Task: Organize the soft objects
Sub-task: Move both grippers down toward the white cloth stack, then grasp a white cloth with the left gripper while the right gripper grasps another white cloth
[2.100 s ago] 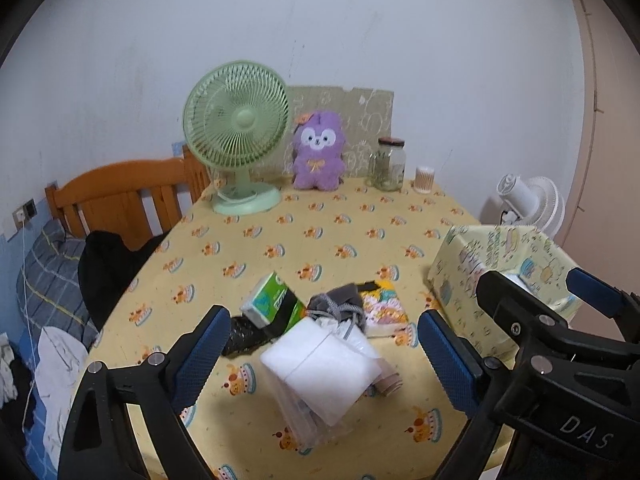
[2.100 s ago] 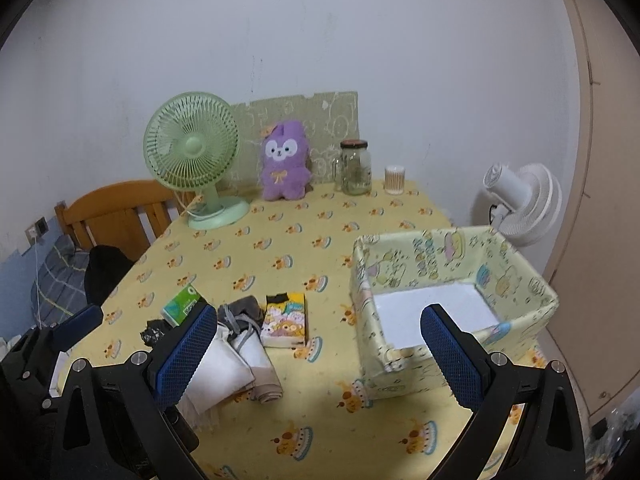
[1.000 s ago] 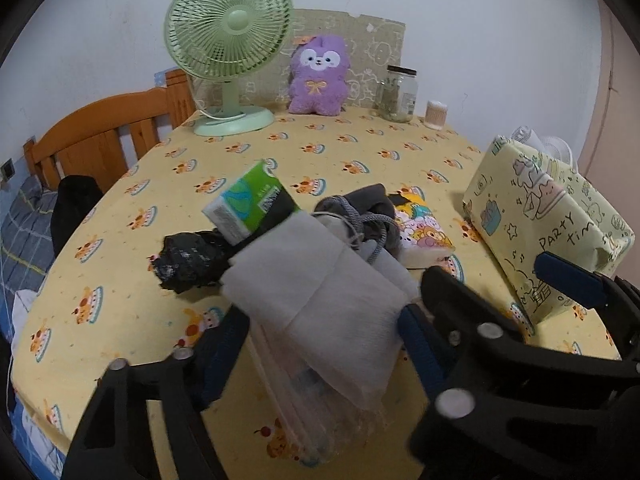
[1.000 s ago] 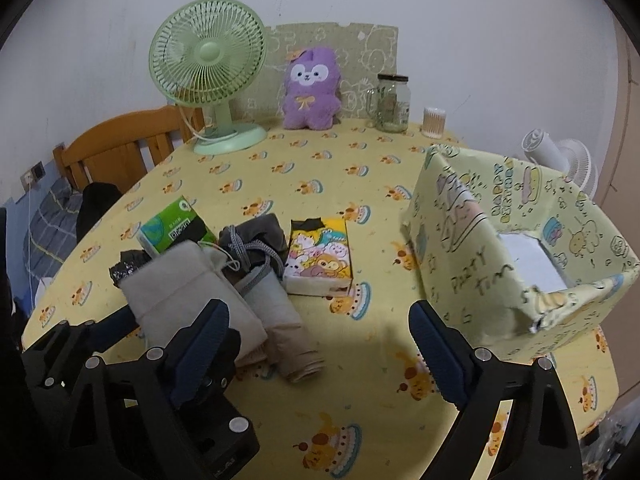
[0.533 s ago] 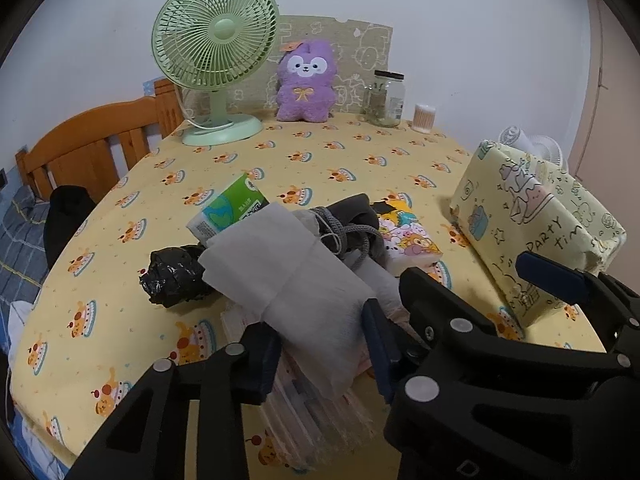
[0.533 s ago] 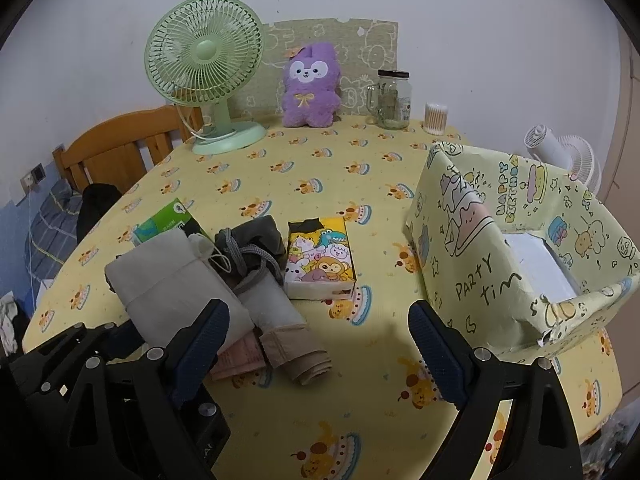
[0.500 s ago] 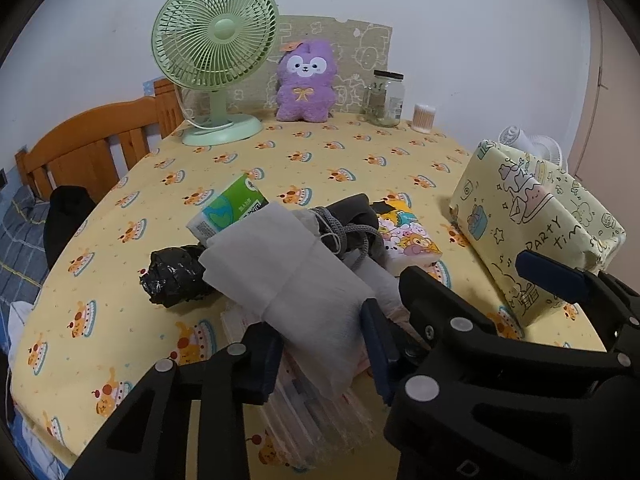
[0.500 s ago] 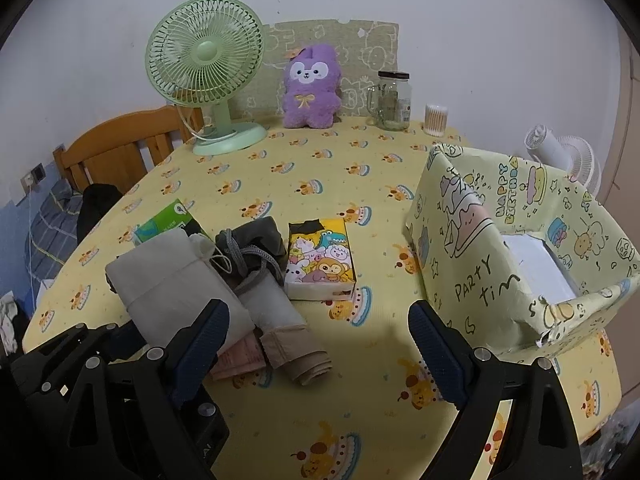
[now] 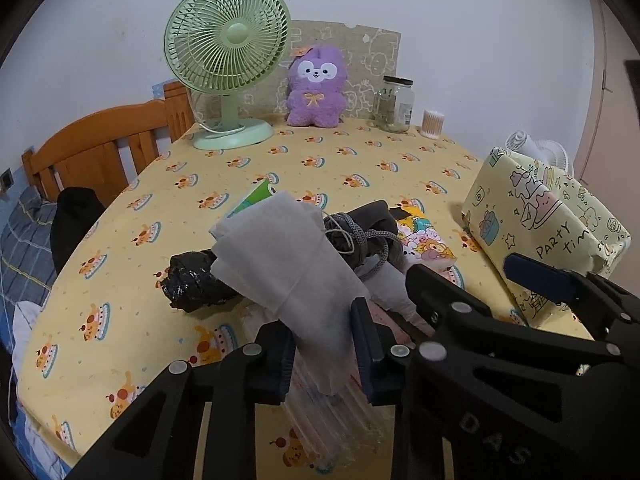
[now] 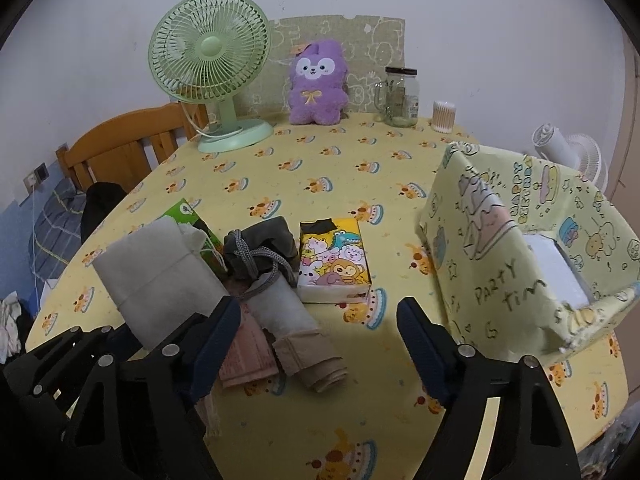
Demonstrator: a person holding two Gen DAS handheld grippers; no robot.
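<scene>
A folded white cloth (image 9: 288, 264) lies on top of the pile at the table's near edge. My left gripper (image 9: 322, 340) is closing, and its blue pads pinch the cloth's near end. The same cloth (image 10: 160, 276) shows at the left of the right wrist view. Beside it lie a dark grey drawstring pouch (image 10: 260, 252), a beige roll (image 10: 296, 336) and a cartoon tissue pack (image 10: 334, 264). My right gripper (image 10: 316, 312) hovers over the roll; its jaws are closing but still wide apart and grip nothing. The yellow party box (image 10: 500, 264) stands at the right.
A crumpled black bag (image 9: 196, 280) and a green tissue pack (image 9: 256, 196) lie left of the pile. A green fan (image 9: 228, 40), a purple plush (image 9: 316, 88), a glass jar (image 9: 396, 104) and a cotton-swab tub (image 9: 432, 124) line the far edge. A wooden chair (image 9: 100, 140) stands at the left.
My left jaws came together from wide open onto the white cloth. My right jaws narrowed a little. Both views drew closer to the pile.
</scene>
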